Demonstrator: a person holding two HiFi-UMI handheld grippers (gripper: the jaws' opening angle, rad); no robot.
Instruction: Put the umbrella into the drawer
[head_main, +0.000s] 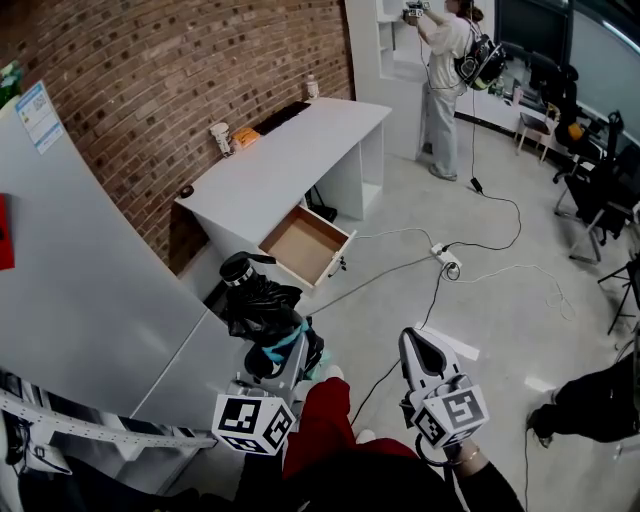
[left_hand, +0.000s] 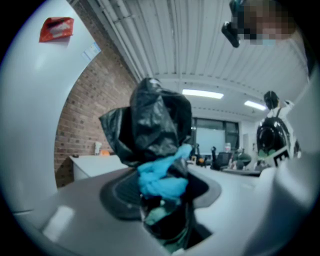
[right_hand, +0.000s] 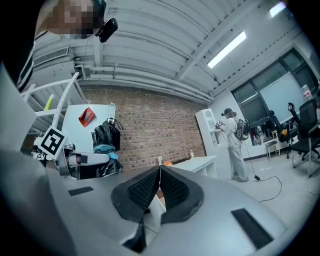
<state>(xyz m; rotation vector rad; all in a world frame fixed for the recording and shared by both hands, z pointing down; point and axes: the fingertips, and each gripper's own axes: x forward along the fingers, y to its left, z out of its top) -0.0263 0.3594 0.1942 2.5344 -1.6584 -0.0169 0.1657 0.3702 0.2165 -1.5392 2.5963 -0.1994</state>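
Nearest, the umbrella (head_main: 258, 300), black and folded with a blue strap (left_hand: 162, 180) round it, is clamped between the jaws of the left gripper (head_main: 283, 345) and stands up out of them. Just beside it, the right gripper (head_main: 413, 345) is held with its jaws pressed together. Further off, the drawer (head_main: 303, 243) is seen pulled open under a white desk (head_main: 285, 160) set against a brick wall (head_main: 150, 80); the umbrella is well apart from it. At the far end, a person (head_main: 443, 80) is seen standing at a white shelf.
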